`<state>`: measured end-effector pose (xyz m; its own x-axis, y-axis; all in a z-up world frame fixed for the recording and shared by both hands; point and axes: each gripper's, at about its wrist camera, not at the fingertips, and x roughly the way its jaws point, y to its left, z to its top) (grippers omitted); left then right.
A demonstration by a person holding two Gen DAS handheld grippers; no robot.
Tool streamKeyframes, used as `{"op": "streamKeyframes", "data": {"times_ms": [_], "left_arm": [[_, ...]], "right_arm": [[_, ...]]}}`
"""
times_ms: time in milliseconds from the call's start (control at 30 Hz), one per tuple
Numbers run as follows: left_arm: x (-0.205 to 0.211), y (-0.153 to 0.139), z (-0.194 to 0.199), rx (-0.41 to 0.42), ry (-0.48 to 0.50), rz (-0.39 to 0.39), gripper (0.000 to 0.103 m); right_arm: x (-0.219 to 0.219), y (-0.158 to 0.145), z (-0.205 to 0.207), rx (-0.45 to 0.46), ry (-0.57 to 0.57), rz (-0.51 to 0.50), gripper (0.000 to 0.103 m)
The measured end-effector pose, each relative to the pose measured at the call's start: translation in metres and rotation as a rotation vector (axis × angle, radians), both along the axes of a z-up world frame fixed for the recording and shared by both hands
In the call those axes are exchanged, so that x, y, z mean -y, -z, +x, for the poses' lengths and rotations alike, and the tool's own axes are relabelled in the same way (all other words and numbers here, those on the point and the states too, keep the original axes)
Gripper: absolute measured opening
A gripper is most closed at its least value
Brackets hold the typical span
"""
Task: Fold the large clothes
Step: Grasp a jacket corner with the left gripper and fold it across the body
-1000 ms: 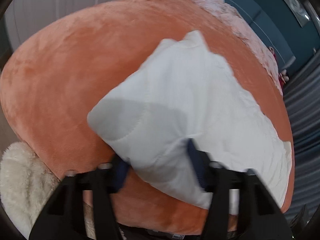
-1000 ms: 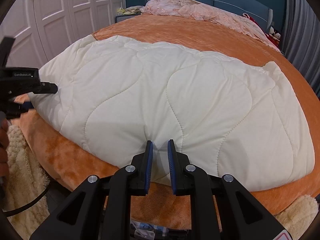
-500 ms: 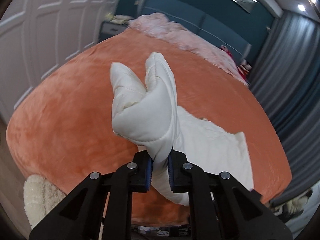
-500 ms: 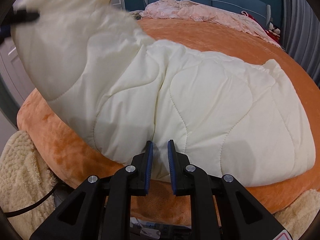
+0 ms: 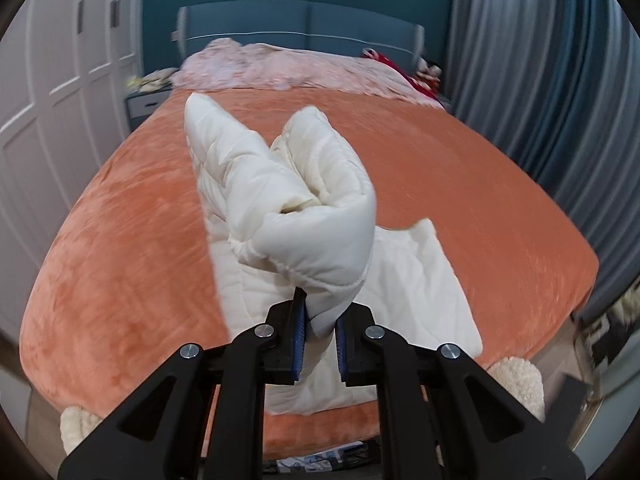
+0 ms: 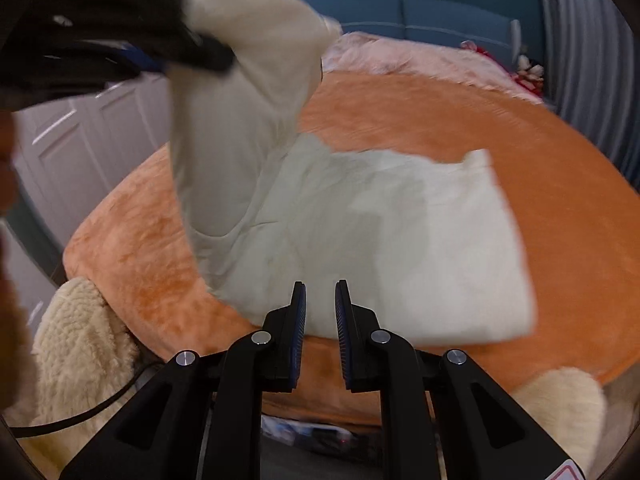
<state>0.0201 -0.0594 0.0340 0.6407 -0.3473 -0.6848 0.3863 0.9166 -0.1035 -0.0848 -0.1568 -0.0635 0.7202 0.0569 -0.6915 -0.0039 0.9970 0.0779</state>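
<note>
A cream quilted garment (image 5: 316, 216) lies on the orange bed cover (image 5: 120, 248). My left gripper (image 5: 320, 332) is shut on its bunched corner and holds it high above the bed; the rest trails down to the mattress. In the right wrist view the same garment (image 6: 400, 232) lies partly flat, with its left side lifted by the left gripper (image 6: 160, 60) at top left. My right gripper (image 6: 320, 312) hovers at the garment's near edge, jaws nearly together with a narrow gap and nothing between them.
A pink blanket (image 5: 288, 68) lies at the bed's head by the blue headboard (image 5: 304, 28). White wardrobe doors (image 5: 52, 92) stand left, grey curtains (image 5: 540, 60) right. A fluffy cream rug (image 6: 80, 344) and a black cable (image 6: 100, 404) lie at the bed's foot.
My left gripper closed on the garment's left corner and lifted it up and rightwards over the bed. The right gripper pulled back slightly, staying near the front edge.
</note>
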Motion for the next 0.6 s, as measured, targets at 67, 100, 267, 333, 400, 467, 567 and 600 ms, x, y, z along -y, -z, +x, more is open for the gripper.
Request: {"op": "streamKeyframes", "data": {"times_ms": [67, 100, 267, 333, 400, 467, 567, 600], "left_arm": [[0.026, 0.009, 0.001, -0.009, 0.042, 0.030, 0.011], [0.035, 0.013, 0.001, -0.014, 0.057, 0.040, 0.011], [0.091, 0.041, -0.005, -0.045, 0.152, 0.117, 0.011], [0.110, 0.055, -0.009, -0.065, 0.187, 0.146, 0.011], [0.124, 0.066, -0.012, -0.080, 0.209, 0.177, 0.011], [0.137, 0.084, -0.018, -0.090, 0.227, 0.224, 0.011], [0.144, 0.097, -0.020, -0.113, 0.241, 0.260, 0.014], [0.142, 0.095, -0.020, -0.118, 0.236, 0.256, 0.016]], "right_arm": [[0.012, -0.006, -0.011, 0.007, 0.029, -0.024, 0.014], [0.019, -0.008, -0.017, 0.010, 0.046, -0.037, 0.014], [0.051, -0.005, -0.036, 0.001, 0.128, -0.064, 0.015], [0.062, -0.002, -0.041, -0.014, 0.155, -0.043, 0.015], [0.073, 0.002, -0.046, -0.027, 0.185, -0.022, 0.015], [0.082, 0.004, -0.049, -0.034, 0.203, -0.021, 0.016], [0.095, 0.008, -0.053, -0.053, 0.225, -0.008, 0.016], [0.097, 0.009, -0.053, -0.058, 0.231, 0.001, 0.017]]}}
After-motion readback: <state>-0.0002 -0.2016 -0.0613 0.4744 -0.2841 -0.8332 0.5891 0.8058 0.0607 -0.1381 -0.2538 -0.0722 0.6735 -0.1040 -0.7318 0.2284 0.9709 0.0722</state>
